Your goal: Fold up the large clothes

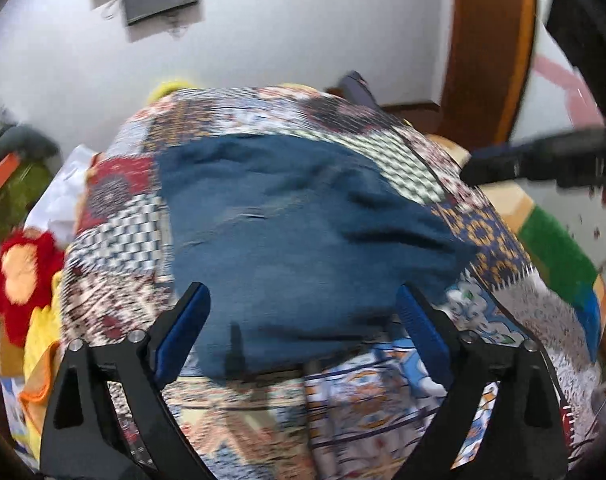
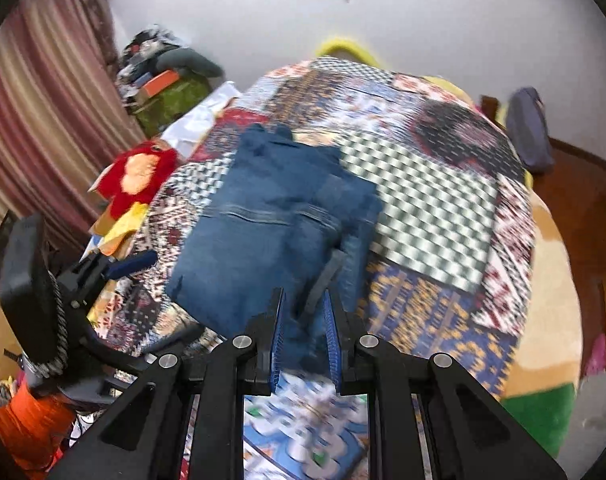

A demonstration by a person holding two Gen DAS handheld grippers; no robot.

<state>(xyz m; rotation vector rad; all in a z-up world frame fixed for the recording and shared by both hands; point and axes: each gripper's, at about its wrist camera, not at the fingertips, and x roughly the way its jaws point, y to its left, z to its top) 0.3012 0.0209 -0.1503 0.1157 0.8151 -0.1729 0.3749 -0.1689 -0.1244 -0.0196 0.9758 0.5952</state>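
Note:
Folded blue jeans [image 1: 295,232] [image 2: 271,232] lie on a patchwork bedspread [image 1: 483,232] [image 2: 435,200]. My left gripper [image 1: 303,308] hovers over the near edge of the jeans. It is open wide, and its blue pads [image 1: 183,332] touch no cloth. In the right wrist view the left gripper [image 2: 159,300] stands off the jeans' left side. My right gripper [image 2: 305,312] is shut to a narrow slit above the near right corner of the jeans, and I see no cloth pinched in it. In the left wrist view the right gripper [image 1: 469,172] reaches in from the right, clear of the cloth.
A red and orange plush toy [image 2: 139,176] and yellow cloth lie off the bed's left side. Beyond them stand a cluttered pile [image 2: 167,80] and a striped curtain [image 2: 35,120]. To the right are a green and tan rug [image 1: 559,256], a grey-blue bag [image 2: 529,128] and a wooden door frame [image 1: 491,40].

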